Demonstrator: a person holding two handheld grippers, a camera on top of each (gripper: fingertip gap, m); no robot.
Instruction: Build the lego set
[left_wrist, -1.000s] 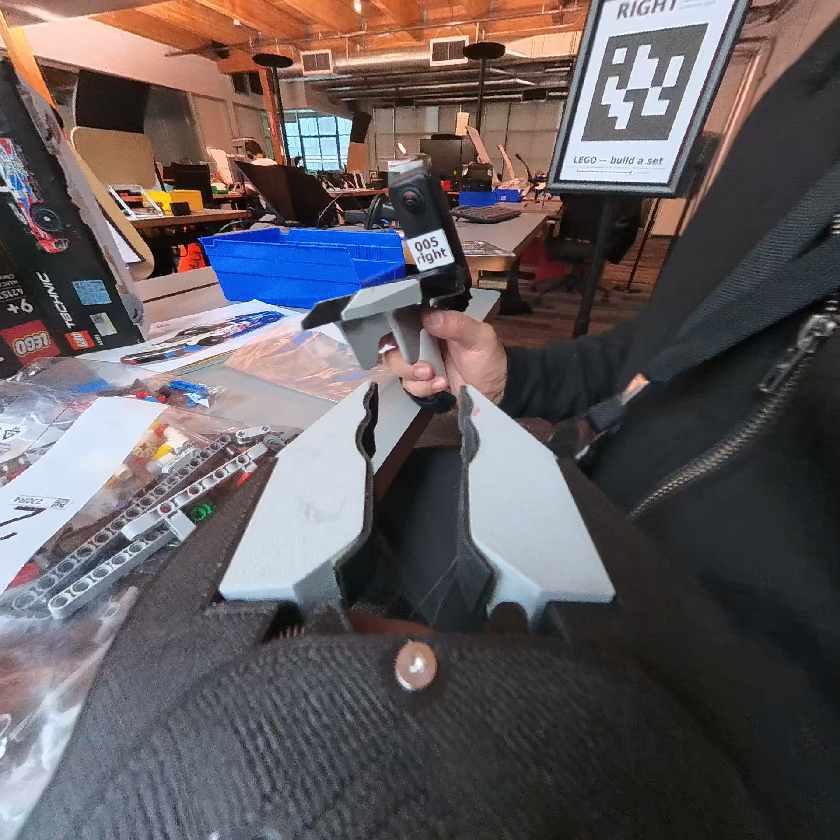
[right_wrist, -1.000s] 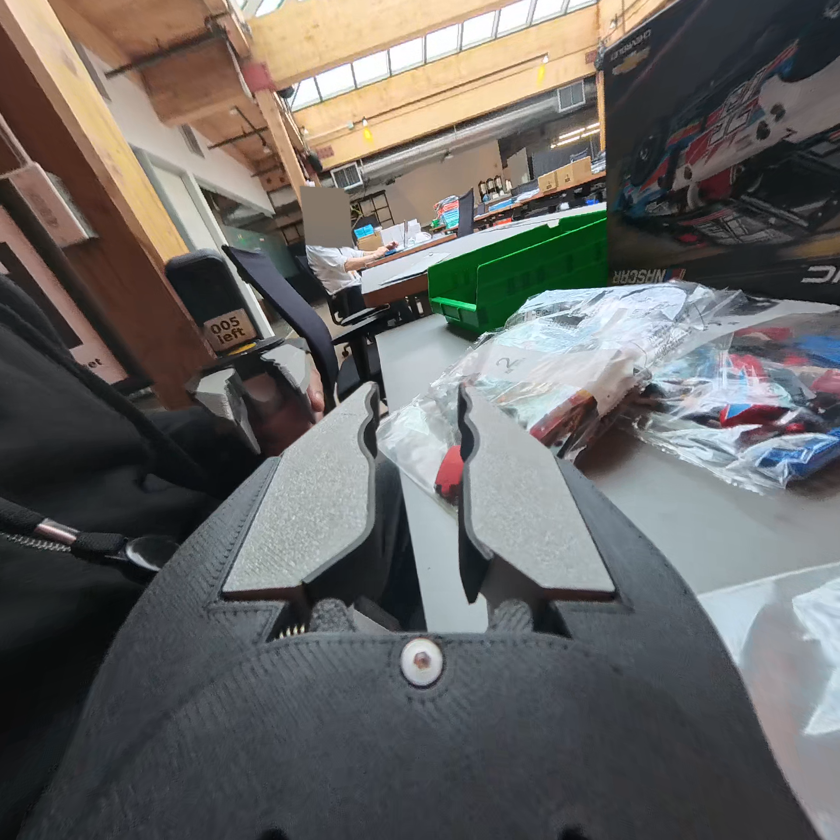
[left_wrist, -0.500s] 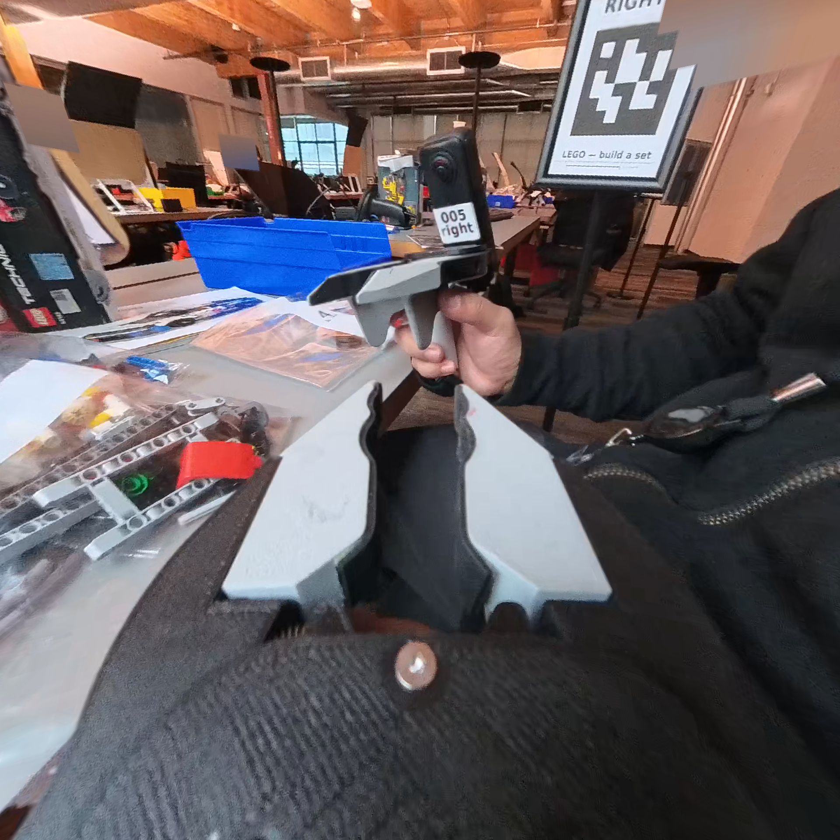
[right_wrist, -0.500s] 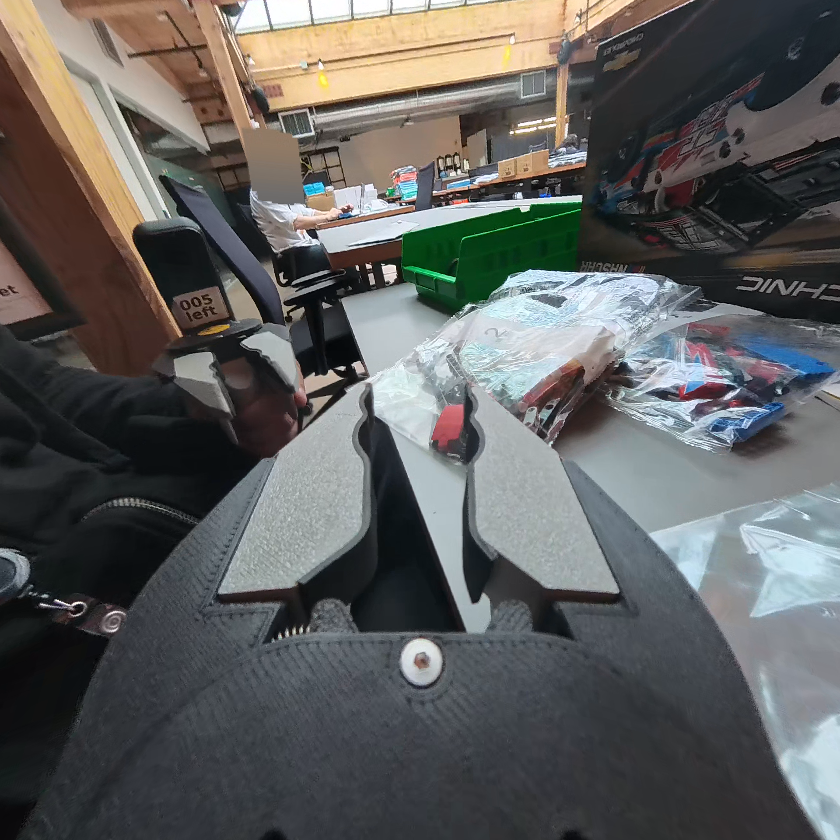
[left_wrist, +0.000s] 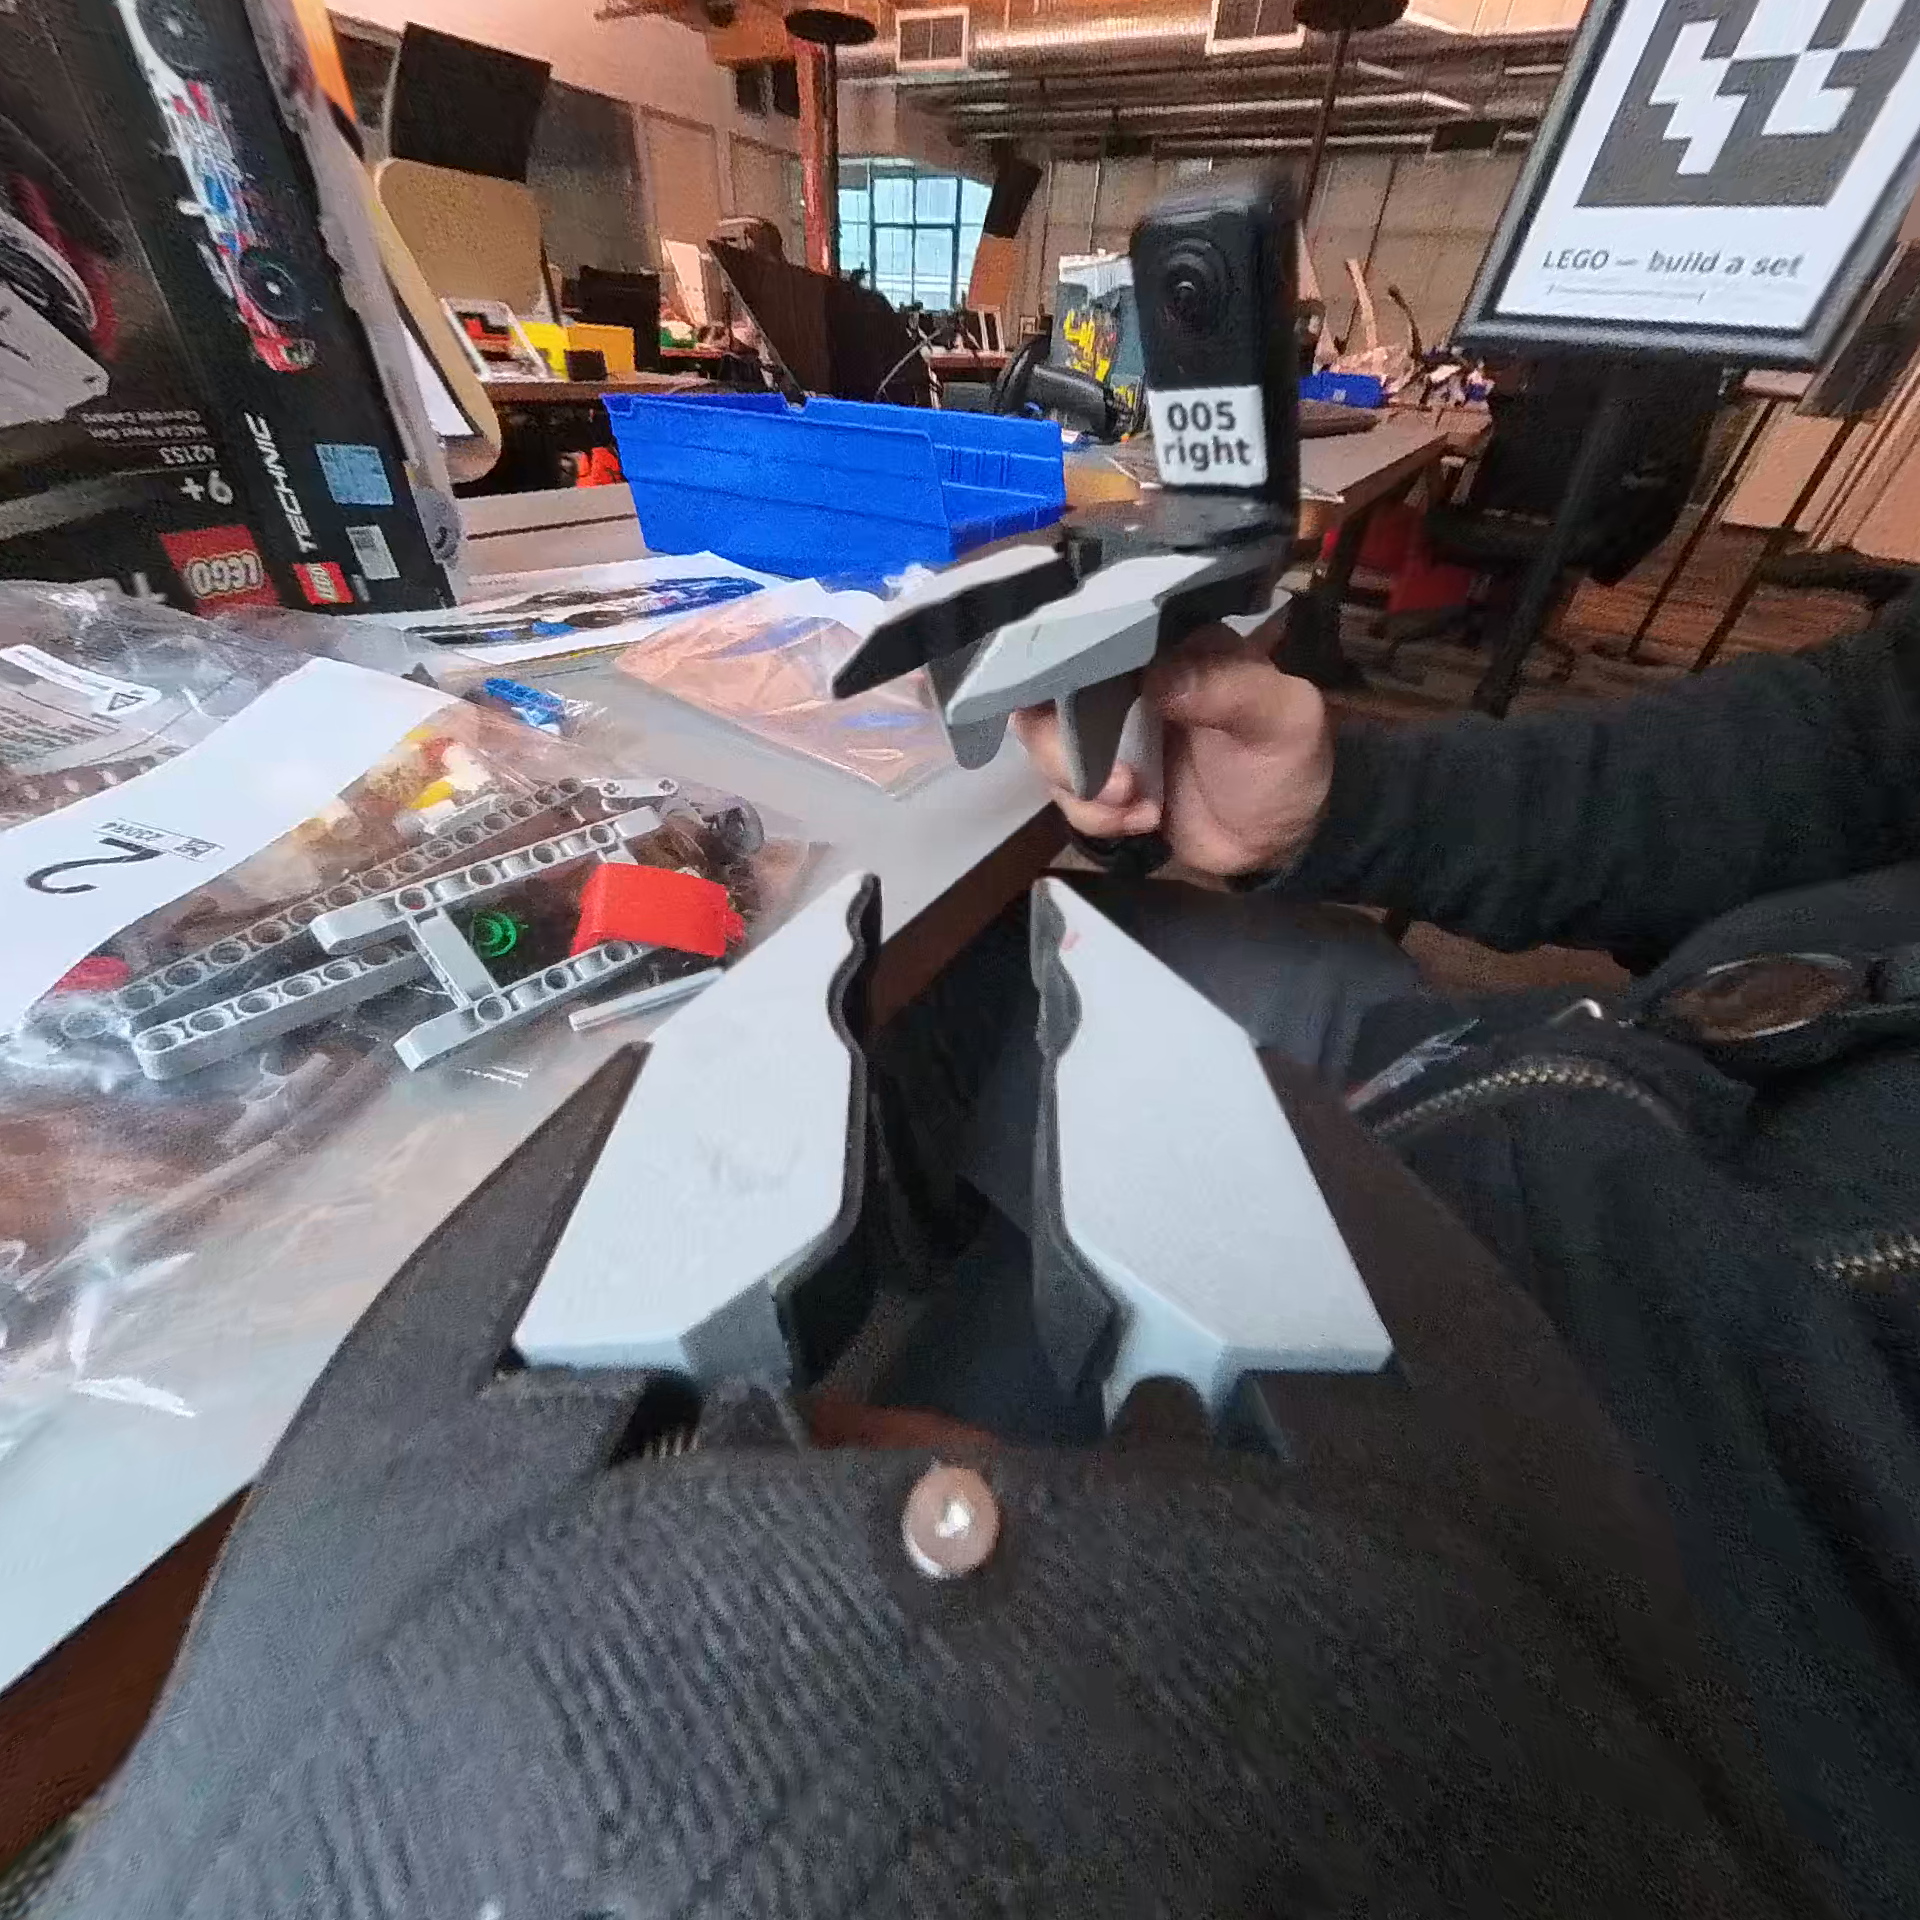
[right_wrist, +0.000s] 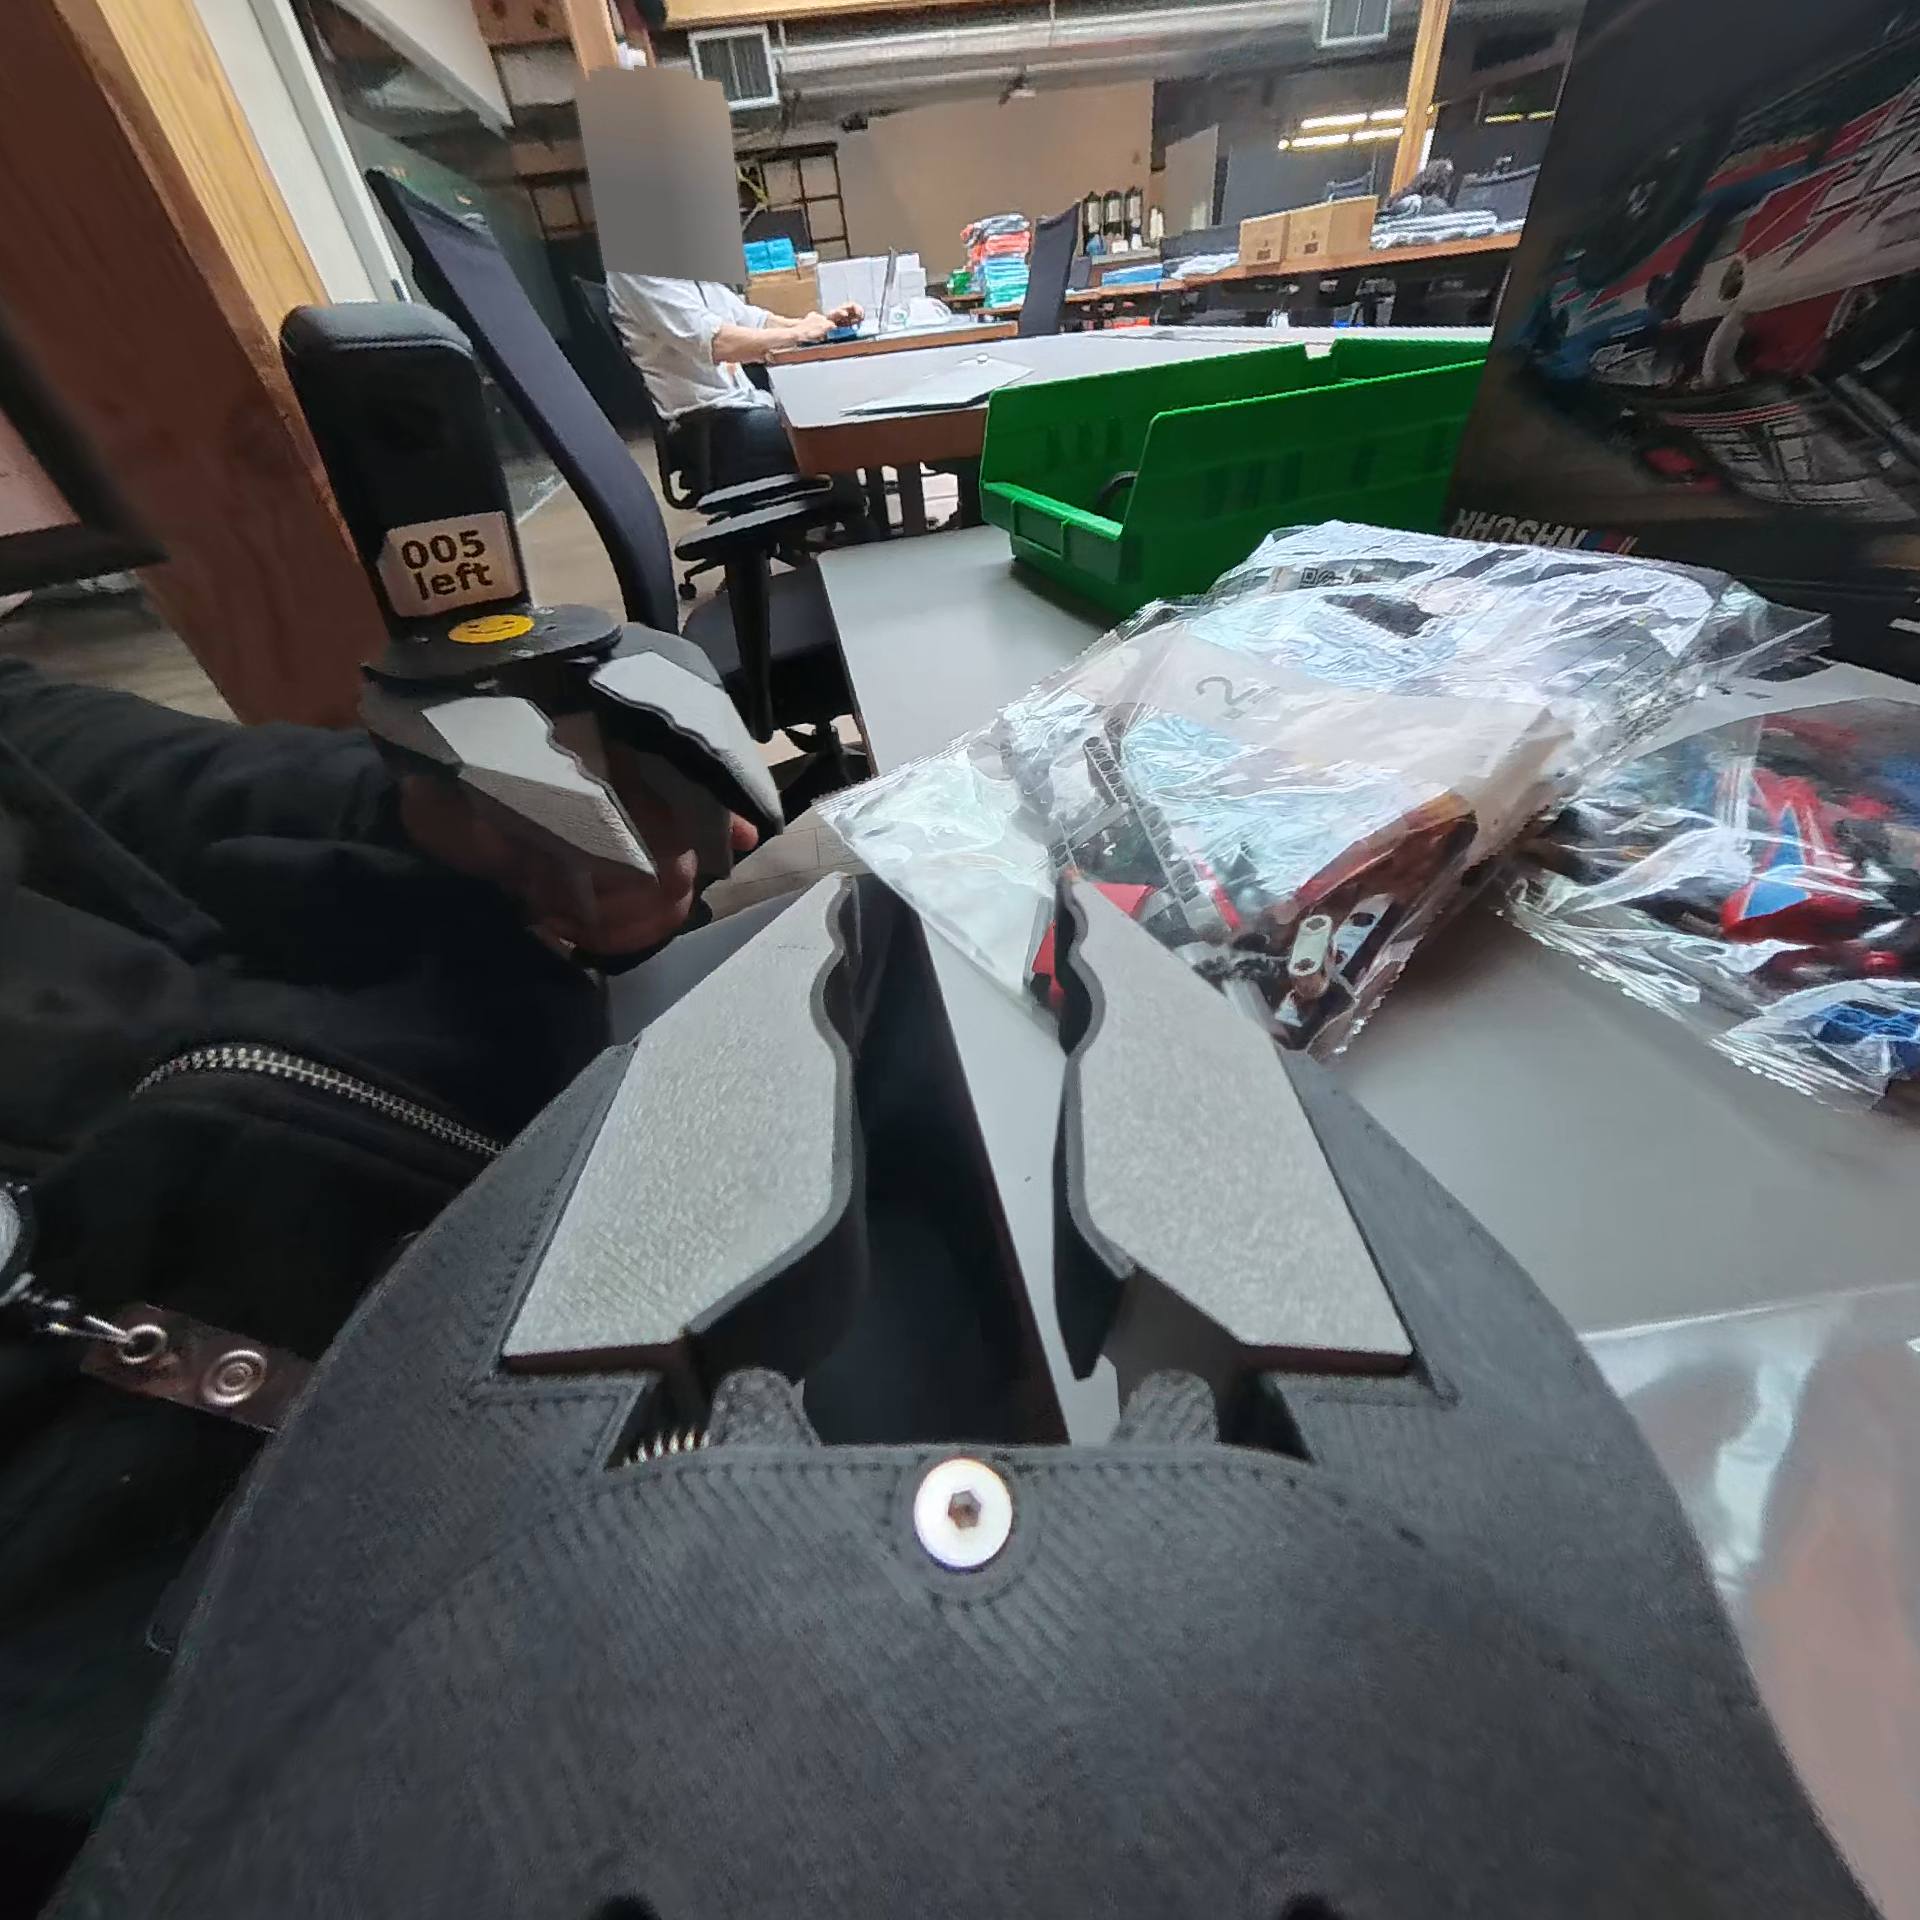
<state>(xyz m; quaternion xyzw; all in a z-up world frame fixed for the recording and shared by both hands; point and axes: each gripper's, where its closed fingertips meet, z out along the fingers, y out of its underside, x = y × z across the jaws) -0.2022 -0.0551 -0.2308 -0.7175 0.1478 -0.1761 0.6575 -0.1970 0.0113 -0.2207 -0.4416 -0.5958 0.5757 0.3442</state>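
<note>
**Build barely begun: every brick was still in its bag**

Judged from how things lay, almost none of the task was done. The clear plastic bag of grey perforated beams and a red curved piece lay sealed on the grey table top, near its front edge, and a second clear bag of red and blue parts lay just beside it, also unopened as far as the pictures showed. No assembled model was in sight anywhere. Opening the bags, sorting and all the joining were left.

The left gripper was held in the air at the table's edge, its grey fingers apart with nothing between them. The right gripper hung likewise, jaws spread and empty, pointed toward the near bag (neither touched any plastic).

The tall dark cardboard set box with a race car printed on it stood upright at the back of the table. A printed instruction booklet lay flat before a blue plastic bin; a green plastic bin sat at the other end. Around them was an open workshop with timber beams, more desks and office chairs, a framed black-and-white marker sign on a stand, and a seated person in a white shirt at a far desk.
</note>
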